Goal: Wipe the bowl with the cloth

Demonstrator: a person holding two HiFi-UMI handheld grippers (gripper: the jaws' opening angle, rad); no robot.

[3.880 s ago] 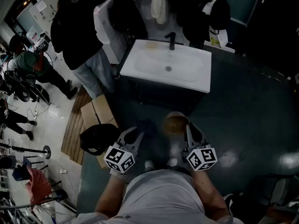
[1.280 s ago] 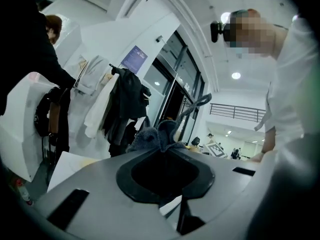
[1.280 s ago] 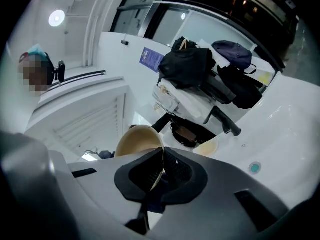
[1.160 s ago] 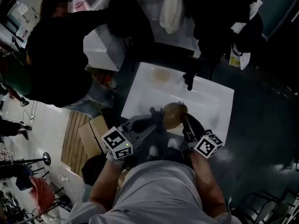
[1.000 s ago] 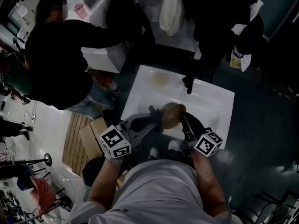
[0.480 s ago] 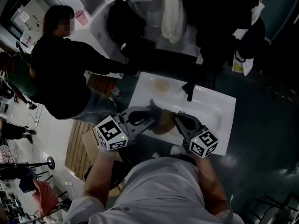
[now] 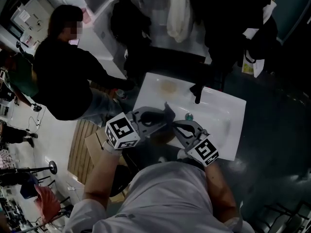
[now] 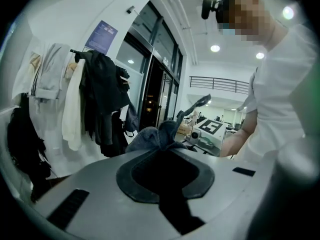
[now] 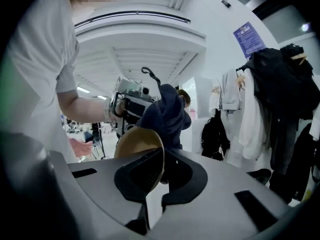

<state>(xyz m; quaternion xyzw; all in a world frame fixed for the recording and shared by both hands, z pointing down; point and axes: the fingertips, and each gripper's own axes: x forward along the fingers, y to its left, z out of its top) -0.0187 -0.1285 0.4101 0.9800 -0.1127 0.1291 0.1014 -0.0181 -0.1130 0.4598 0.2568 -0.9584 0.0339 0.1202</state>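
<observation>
Over the front edge of a white sink (image 7: 221, 111), my right gripper (image 7: 171, 126) is shut on the rim of a tan bowl (image 7: 159, 135). In the right gripper view the bowl (image 9: 136, 145) stands on edge between the jaws. My left gripper (image 7: 165, 114) is shut on a bunched dark blue cloth (image 7: 168, 111). The cloth (image 9: 167, 115) presses against the bowl from the far side. In the left gripper view the cloth (image 8: 159, 137) bulges out of the jaws, and the bowl is hidden behind it.
A black faucet (image 7: 197, 92) rises at the sink's back edge. A person in black (image 7: 63, 81) bends beside the sink's left corner. Coats and shirts (image 7: 177, 11) hang behind the sink. A cardboard box (image 7: 93, 141) and wooden slats (image 7: 77, 142) lie at my left.
The bowl has dropped from above the basin to the sink's front edge. Both grippers have closed in on each other, and the cloth now meets the bowl.
</observation>
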